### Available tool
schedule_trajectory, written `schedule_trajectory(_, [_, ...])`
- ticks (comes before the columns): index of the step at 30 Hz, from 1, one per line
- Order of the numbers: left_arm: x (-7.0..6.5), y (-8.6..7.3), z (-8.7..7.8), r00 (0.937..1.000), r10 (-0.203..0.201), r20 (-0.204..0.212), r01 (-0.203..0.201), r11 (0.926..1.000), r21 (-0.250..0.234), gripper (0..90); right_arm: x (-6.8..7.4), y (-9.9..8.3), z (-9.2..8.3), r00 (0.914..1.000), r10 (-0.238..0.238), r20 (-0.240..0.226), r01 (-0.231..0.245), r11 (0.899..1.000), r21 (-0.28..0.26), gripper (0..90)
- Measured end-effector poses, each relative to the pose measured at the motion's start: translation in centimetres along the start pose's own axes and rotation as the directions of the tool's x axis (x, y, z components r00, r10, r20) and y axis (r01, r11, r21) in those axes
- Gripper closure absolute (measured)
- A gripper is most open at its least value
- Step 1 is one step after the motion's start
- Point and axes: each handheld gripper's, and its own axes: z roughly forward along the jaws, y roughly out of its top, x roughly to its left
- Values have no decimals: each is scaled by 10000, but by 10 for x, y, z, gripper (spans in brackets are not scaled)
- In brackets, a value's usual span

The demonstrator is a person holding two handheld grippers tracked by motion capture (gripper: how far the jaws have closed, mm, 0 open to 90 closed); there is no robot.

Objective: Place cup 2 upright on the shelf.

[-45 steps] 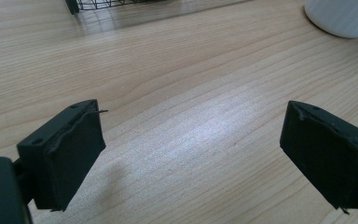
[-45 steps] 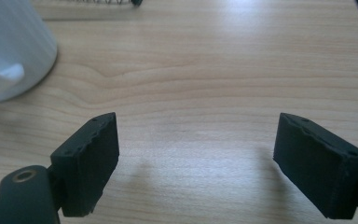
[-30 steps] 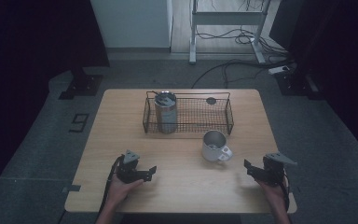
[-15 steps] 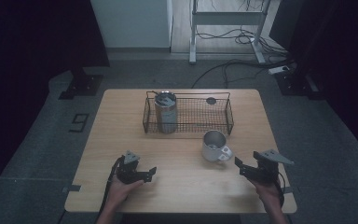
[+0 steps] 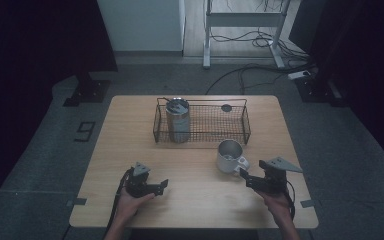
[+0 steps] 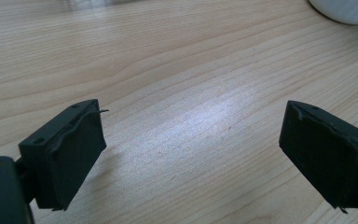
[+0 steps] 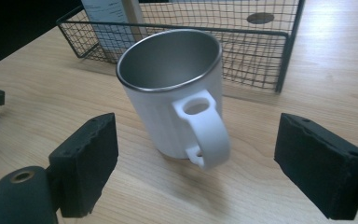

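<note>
Now, right gripper (image 5: pixel 244 177) at the near right of the tabletop (image 5: pixel 130 130), released, jaws spread wide and just been opening, nothing pressed between the pads. Straight ahead in the right gripper view (image 7: pixel 193 168): a white mug (image 7: pixel 177 93), upright, steel-lined inside, handle turned toward the gripper and sitting in the gap between the two jaws without touching either. Seen from the high view, same mug (image 5: pixel 230 156) just beyond the jaw tips, close but apart.

Over to the left gripper (image 5: pixel 161 186), low on the near left of the tabletop, held in the person's hand, jaws pointing across toward the right side. Released as well in the left gripper view (image 6: pixel 193 154): wide gap, bare wood grain between the pads, nothing gripped. Well apart from the mug, with only its white base at the top right corner of that view.

Further out, behind the mug: a black wire basket (image 5: pixel 240 131) standing toward the far edge of the tabletop, its near wall just behind the mug (image 7: pixel 261 56). Inside it, at the left end, a tall metal can (image 5: pixel 178 120), upright, and toward the far right a small dark round disc (image 5: pixel 226 107) lying on the basket floor.
</note>
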Motion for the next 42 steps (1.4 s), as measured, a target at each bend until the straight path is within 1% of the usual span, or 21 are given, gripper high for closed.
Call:
schedule_trajectory(3, [0, 0, 1, 10000, -14, 61, 14, 10000, 2, 67, 2, 1, 5, 10000, -43, -35, 43, 10000, 62, 128])
schedule_trajectory(5, [-1, 0, 0, 10000, -8, 74, 8, 10000, 19, 68, 4, 3, 7, 9999, -108, 57, 108, 9999, 65, 127])
schedule_trajectory(9, [-1, 2, -1, 9999, -106, 96, 107, 9999, -97, 70, 7, 9, 10, 9998, -198, 3, 198, 9998, 23, 122])
schedule_trajectory(11, [-2, 3, -1, 9999, -116, 81, 117, 9997, -194, 79, 8, 11, 12, 9994, -341, -46, 342, 9994, 101, 109])
schedule_trajectory(13, [-5, 4, 0, 9999, -49, 117, 51, 9998, -202, 83, 9, 15, 16, 9994, -331, -104, 332, 9994, 59, 108])
schedule_trajectory(14, [-6, 4, 0, 9999, -24, 139, 27, 9998, -199, 83, 11, 17, 21, 9992, -302, -244, 304, 9995, 95, 100])
schedule_trajectory(17, [-8, 3, 2, 9998, 40, 187, -38, 9999, -146, 83, 14, 20, 28, 9988, -444, -227, 449, 9987, 221, 91])
schedule_trajectory(18, [-8, 3, 2, 9998, 73, 198, -70, 9999, -132, 83, 14, 22, 31, 9985, -474, -265, 481, 9985, 256, 85])
schedule_trajectory(21, [-6, 4, 1, 9998, 8, 201, -5, 9999, -158, 83, 16, 25, 38, 9983, -490, -307, 500, 9982, 319, 73])
schedule_trajectory(24, [-4, 3, 1, 9998, -42, 175, 44, 9999, -141, 83, 16, 27, 45, 9981, -558, -247, 569, 9973, 469, 58])
schedule_trajectory(26, [-3, 3, 0, 9998, -65, 166, 68, 9998, -163, 83, 16, 30, 48, 9981, -579, -233, 591, 9967, 552, 40])
schedule_trajectory(28, [-3, 3, 0, 9998, -93, 146, 96, 9998, -191, 83, 16, 32, 51, 9970, -756, -162, 764, 9951, 628, 34])
schedule_trajectory(30, [-3, 3, -1, 9998, -115, 183, 119, 9997, -207, 84, 16, 34, 54, 9964, -832, -159, 841, 9938, 725, 27])
schedule_trajectory(34, [-3, 3, -2, 9996, -191, 230, 198, 9993, -323, 86, 16, 36, 60, 9965, -810, -223, 826, 9931, 830, 22])
schedule_trajectory(36, [-2, 3, -2, 9995, -196, 257, 204, 9993, -317, 86, 17, 38, 62, 9954, -927, -250, 944, 9923, 801, 19])
schedule_trajectory(38, [-2, 3, -2, 9994, -198, 291, 206, 9994, -277, 86, 18, 40, 64, 9941, -1070, -179, 1082, 9898, 930, 14])
schedule_trajectory(42, [-1, 2, -2, 9993, -176, 342, 184, 9996, -225, 87, 19, 41, 68, 9936, -1112, -177, 1125, 9888, 982, 11])
